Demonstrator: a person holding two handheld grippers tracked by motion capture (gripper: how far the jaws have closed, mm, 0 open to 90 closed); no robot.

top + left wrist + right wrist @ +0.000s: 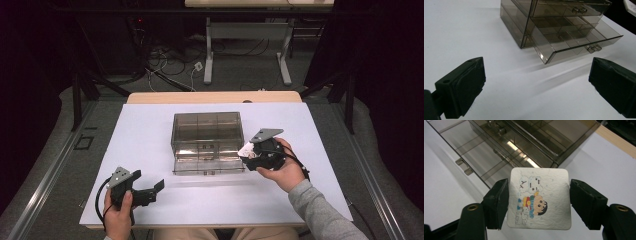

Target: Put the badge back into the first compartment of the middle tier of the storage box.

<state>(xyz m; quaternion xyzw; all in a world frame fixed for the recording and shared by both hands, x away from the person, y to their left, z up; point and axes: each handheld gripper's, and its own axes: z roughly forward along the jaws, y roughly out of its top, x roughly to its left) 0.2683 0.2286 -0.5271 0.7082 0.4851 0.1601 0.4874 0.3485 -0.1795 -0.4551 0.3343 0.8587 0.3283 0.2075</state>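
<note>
The right hand-held gripper (539, 202), partly open, clamps a square cartoon card (539, 198) by its edges beside the drawer box (207, 142); the left hand-held gripper (536, 85) gapes wide, holding nothing.

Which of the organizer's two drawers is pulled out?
The lower drawer: it juts out over the table toward the person, while the upper drawer sits flush in the case.
</note>
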